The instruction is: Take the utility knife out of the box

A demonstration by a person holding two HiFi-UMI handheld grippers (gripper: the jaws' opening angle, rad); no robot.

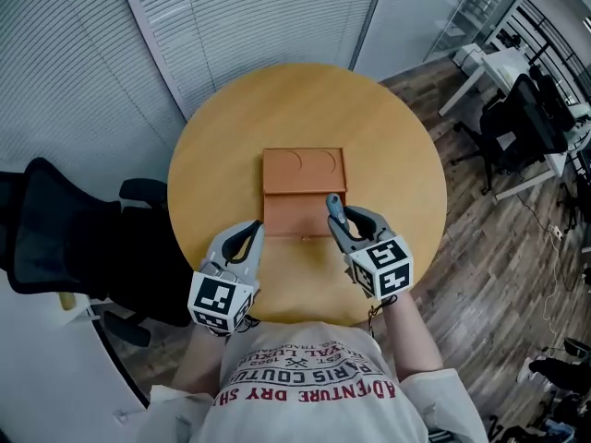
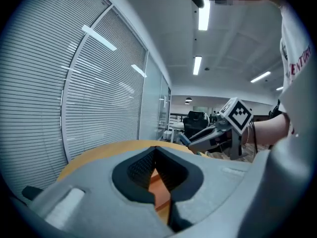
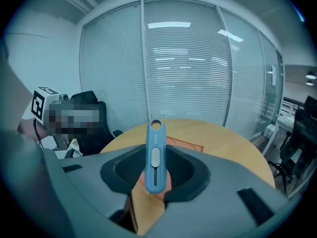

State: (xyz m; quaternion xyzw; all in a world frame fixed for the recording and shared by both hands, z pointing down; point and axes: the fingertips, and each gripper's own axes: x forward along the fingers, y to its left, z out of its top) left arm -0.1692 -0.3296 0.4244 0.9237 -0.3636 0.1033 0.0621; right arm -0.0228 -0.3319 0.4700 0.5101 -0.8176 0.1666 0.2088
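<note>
A blue utility knife (image 1: 334, 210) stands upright between the jaws of my right gripper (image 1: 342, 227), which is shut on its lower half. In the right gripper view the knife (image 3: 154, 152) rises in front of the camera, its hanging hole on top. It is held above the front edge of the open orange-brown box (image 1: 303, 192), which lies in the middle of the round wooden table (image 1: 388, 137). My left gripper (image 1: 256, 229) hovers over the box's near left corner, jaw tips together and nothing between them. In the left gripper view my right gripper (image 2: 190, 142) shows with the knife.
A black office chair (image 1: 65, 238) stands close to the table's left side. Desks and chairs (image 1: 526, 109) fill the room at the right. Glass walls with blinds (image 1: 249, 17) run behind the table. The person's shirt (image 1: 309, 386) is at the near edge.
</note>
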